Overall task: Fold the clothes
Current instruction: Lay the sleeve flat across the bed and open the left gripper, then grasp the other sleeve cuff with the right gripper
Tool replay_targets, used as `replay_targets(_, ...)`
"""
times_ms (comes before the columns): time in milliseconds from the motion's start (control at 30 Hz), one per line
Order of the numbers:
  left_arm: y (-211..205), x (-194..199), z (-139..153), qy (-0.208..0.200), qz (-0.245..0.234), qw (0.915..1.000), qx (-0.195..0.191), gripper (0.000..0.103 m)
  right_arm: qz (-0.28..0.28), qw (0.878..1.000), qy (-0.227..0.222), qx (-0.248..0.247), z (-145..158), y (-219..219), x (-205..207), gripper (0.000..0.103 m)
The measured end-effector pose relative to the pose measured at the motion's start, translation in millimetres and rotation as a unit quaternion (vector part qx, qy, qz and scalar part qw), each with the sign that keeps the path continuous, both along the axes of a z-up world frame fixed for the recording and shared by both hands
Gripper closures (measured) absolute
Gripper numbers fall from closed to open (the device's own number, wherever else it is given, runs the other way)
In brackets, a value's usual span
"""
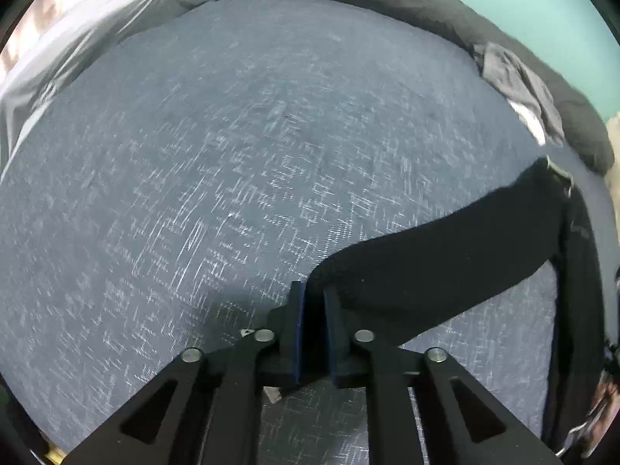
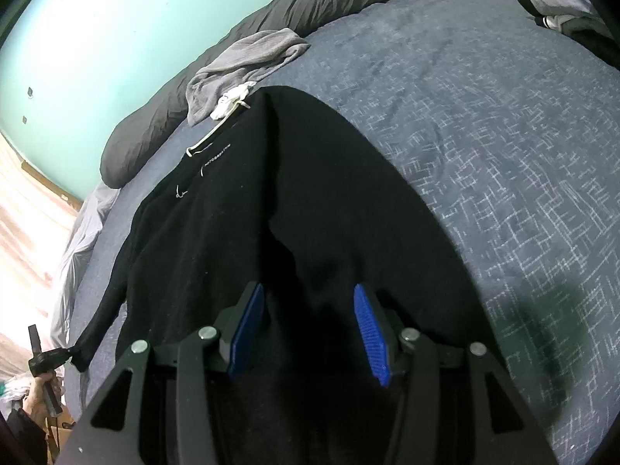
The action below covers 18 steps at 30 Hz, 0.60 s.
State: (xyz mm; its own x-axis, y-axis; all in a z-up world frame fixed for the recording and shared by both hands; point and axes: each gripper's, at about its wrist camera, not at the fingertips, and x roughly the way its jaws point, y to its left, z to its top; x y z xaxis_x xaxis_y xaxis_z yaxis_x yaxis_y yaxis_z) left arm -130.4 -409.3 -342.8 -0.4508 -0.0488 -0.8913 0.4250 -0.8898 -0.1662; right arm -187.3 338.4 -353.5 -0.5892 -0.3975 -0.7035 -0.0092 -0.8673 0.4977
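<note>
You had the black hoodie spread on the bed, its hood end toward the far edge by the grey garment and the dark pillow, its hem end nearest you. The step in hand looked like folding a sleeve in over the body.

Your left tool stood with its jaws narrow at the cuff of the black sleeve; the sleeve ran from there across the bed toward the body. The cuff lay between the pads, but whether they pressed on it I could not tell. In the right wrist view that same tool sat off the hoodie's left side with the sleeve end at its tip.

Your right tool hung with its jaws about half apart over the black cloth near the hem, gripping nothing that showed.

The next move, as I judged it, called for a sure hold on the cuff, then laying the sleeve flat on the body without dragging the rest.
</note>
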Motion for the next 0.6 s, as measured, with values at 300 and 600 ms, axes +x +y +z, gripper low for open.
replay_targets(300,-2.3,31.2,39.7,0.040,0.042,0.9983,-0.007,0.068,-0.005,0.999,0.028,-0.016,33.7,16.5,4.2,0.040)
replay_targets(600,83.4,9.0,89.7,0.085,-0.005,0.9962,0.017,0.060,0.009,1.000,-0.008,0.017,72.5,51.7,19.0,0.040)
